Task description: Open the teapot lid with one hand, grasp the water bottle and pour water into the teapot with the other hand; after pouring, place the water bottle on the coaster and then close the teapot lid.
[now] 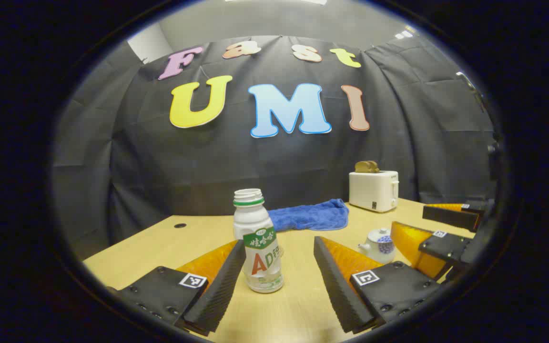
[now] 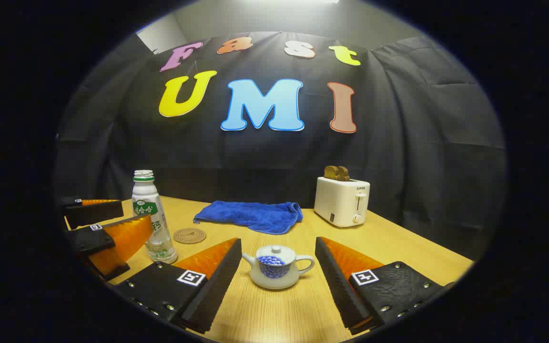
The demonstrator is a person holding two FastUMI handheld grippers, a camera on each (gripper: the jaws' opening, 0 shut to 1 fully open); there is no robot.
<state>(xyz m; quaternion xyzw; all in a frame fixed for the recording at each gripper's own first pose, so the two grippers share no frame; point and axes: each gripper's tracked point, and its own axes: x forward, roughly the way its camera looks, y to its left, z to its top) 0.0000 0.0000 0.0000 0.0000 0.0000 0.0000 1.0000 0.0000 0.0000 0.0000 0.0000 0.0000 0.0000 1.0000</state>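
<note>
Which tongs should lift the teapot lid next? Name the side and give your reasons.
Right. The right tongs stand open with the teapot between their fingers, its lid still on. The left tongs are open around the water bottle, so they suit the pouring grasp.

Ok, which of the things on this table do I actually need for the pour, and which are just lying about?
Needed:
- white plastic water bottle with green label, uncapped
- small white ceramic teapot with blue pattern, lid on
- round brown coaster
- left gripper, open around the bottle
- right gripper, open around the teapot

Lying about:
- blue folded cloth
- white toaster holding bread
</note>
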